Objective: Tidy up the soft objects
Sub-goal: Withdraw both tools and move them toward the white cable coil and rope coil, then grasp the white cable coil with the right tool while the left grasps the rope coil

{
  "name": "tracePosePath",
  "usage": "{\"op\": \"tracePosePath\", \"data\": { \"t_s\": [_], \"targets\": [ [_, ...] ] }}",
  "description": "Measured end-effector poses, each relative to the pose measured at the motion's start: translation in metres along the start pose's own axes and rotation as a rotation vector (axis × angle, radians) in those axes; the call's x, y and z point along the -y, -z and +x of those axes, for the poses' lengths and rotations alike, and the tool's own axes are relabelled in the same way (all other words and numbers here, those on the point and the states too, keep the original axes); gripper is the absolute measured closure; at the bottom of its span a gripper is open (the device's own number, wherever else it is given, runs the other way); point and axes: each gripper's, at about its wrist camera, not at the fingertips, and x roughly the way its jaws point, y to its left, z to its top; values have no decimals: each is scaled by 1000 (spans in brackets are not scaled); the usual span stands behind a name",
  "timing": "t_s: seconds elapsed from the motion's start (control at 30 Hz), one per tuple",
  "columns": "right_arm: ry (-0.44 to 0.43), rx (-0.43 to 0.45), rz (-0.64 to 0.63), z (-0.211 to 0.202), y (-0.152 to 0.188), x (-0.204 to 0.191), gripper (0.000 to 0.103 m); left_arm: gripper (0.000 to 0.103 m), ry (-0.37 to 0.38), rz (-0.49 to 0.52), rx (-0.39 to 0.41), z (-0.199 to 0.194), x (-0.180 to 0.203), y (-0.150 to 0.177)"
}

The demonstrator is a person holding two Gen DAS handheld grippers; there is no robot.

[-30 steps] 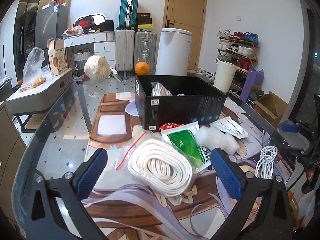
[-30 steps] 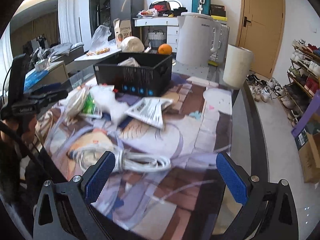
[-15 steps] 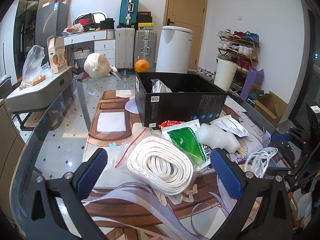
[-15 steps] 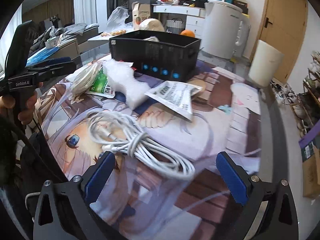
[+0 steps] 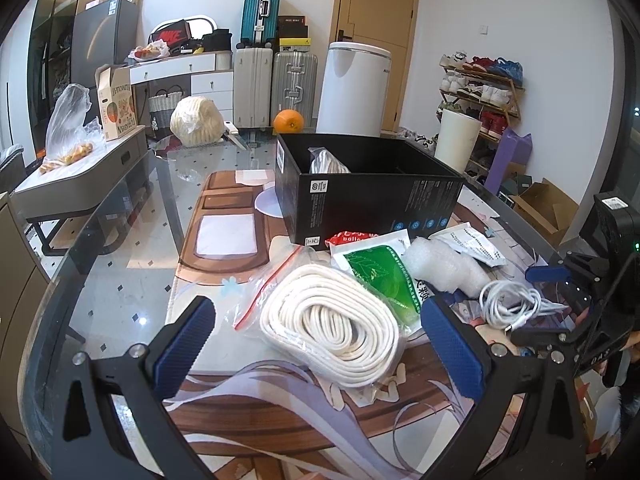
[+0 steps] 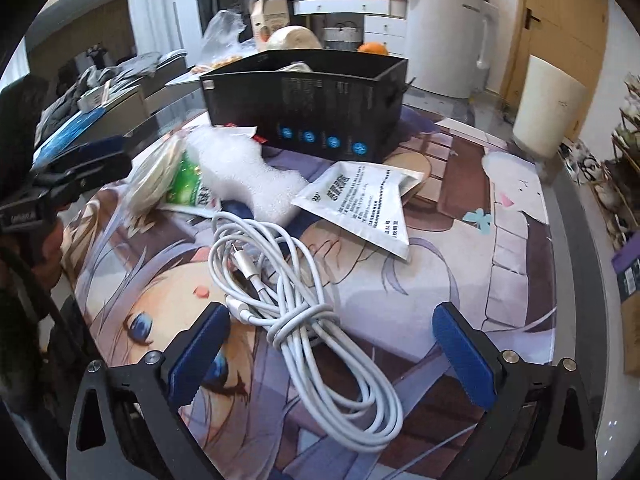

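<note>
**Sorting barely begun: one item boxed, five left on the mat**

Left wrist view: the left gripper (image 5: pixel 318 332) stands wide and empty, its blue pads flanking the bagged coil of white rope (image 5: pixel 332 324), which lies directly ahead between the fingers on the printed mat (image 5: pixel 224 240). Just beyond the rope lie a green-printed packet (image 5: pixel 380 272) and a lump of white bubble wrap (image 5: pixel 444 266), with a white sachet (image 5: pixel 472 244) ahead to the right. Further forward sits the black box (image 5: pixel 360 200), holding so far only one silvery bagged item (image 5: pixel 326 162). The right gripper shows at the far right edge, over the white charging cable (image 5: pixel 508 304).

Right wrist view: the right gripper (image 6: pixel 330 350) is likewise spread wide and carries nothing. The white charging cable (image 6: pixel 288 280) lies between and just ahead of its fingers, seemingly the next pick. Beyond it are the bubble wrap (image 6: pixel 244 172) and sachet (image 6: pixel 364 200), then the black box (image 6: pixel 304 116). By this showing, most of the task remains.
</note>
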Motion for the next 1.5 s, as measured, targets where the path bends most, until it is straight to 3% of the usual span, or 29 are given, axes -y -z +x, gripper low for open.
{"op": "tracePosePath", "data": {
  "t_s": [0.2, 0.4, 0.63, 0.83, 1.07, 1.2, 1.5],
  "targets": [
    [23, -7, 38, 0, 0, -1, 1, 0, -9, 11, -36, 5, 0, 2],
    [-6, -11, 20, -7, 7, -9, 1, 0, -17, 33, -89, 15, 1, 4],
    [-75, 10, -12, -15, 16, -27, 2, 0, 62, 75, -152, 19, 14, 8],
    [-98, 27, -4, -20, 18, -25, 14, 0, 134, 115, -181, 16, 27, 12],
    [-100, 34, -9, -20, 18, -25, 14, 0, 36, 94, -167, 20, 12, 5],
    [-105, 37, -11, -20, 18, -24, 14, 0, 28, 37, -195, 29, 3, 2],
    [-107, 38, -10, -19, 18, -23, 14, 1, -11, 46, -239, 44, 7, -3]
  ]
}}
